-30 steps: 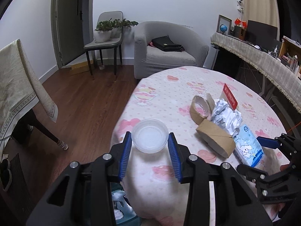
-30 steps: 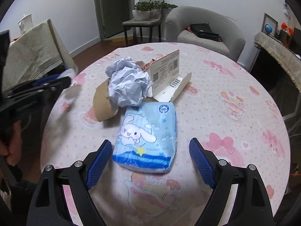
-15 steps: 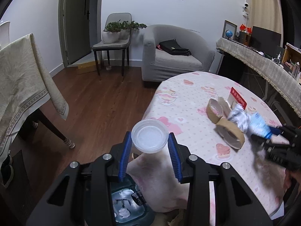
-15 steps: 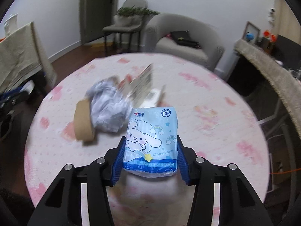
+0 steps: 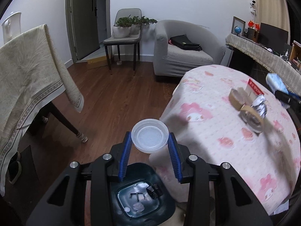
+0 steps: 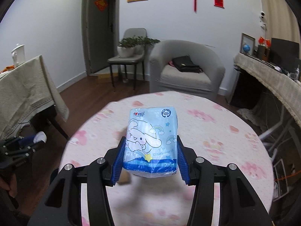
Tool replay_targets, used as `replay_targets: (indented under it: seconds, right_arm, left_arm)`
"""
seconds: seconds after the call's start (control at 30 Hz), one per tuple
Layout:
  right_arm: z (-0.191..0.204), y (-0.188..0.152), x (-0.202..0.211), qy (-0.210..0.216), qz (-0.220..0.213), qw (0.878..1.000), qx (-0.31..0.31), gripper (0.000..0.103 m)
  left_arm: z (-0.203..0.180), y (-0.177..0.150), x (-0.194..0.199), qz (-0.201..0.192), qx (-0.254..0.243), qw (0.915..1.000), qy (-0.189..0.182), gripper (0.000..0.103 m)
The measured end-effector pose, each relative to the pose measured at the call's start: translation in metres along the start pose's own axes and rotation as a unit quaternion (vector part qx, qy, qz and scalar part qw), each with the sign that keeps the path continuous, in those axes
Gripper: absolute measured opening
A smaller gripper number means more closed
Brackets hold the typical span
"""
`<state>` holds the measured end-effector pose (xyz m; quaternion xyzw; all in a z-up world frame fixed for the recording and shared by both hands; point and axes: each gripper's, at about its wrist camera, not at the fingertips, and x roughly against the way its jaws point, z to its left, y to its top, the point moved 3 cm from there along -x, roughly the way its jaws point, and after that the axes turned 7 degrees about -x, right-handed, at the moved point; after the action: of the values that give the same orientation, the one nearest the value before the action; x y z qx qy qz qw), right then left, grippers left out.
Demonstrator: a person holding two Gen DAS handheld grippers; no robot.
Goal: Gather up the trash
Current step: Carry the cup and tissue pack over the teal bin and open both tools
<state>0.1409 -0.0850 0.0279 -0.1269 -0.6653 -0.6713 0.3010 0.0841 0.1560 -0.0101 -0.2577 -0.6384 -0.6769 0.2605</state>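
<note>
The left wrist view looks forward from beside the round table (image 5: 225, 131), off its edge on the near-left, high enough to see down into the dark bin (image 5: 139, 194) on the floor right below it, with the table to its right. The right wrist view sits over the near part of the round table (image 6: 216, 131), close above it and tilted toward the far wall. Both face the same way and share the table, the grey armchair (image 5: 186, 50) (image 6: 186, 66) and the chair with potted plants (image 5: 126, 32) (image 6: 129, 50) beyond it.
</note>
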Motion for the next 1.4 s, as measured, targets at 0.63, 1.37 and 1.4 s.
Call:
replay_targets:
  seconds: [0.63,1.37,1.4]
  right_arm:
    - [0.147,-0.009,-0.017,0.126,0.012,0.990,0.064,0.051]
    - [0.252,-0.050,-0.055,0.184,0.087,0.971,0.122,0.051]
    - [0.254,-0.052,-0.056,0.184,0.089,0.971,0.123,0.051]
  left_arm:
    - [0.075,-0.091,-0.031,0.105,0.061,0.9926,-0.008,0.042]
    - [0.091,-0.187,-0.076,0.223,0.035,0.9741,-0.021,0.042]
    - [0.092,-0.187,-0.075,0.223,0.036,0.9739,-0.021,0.042]
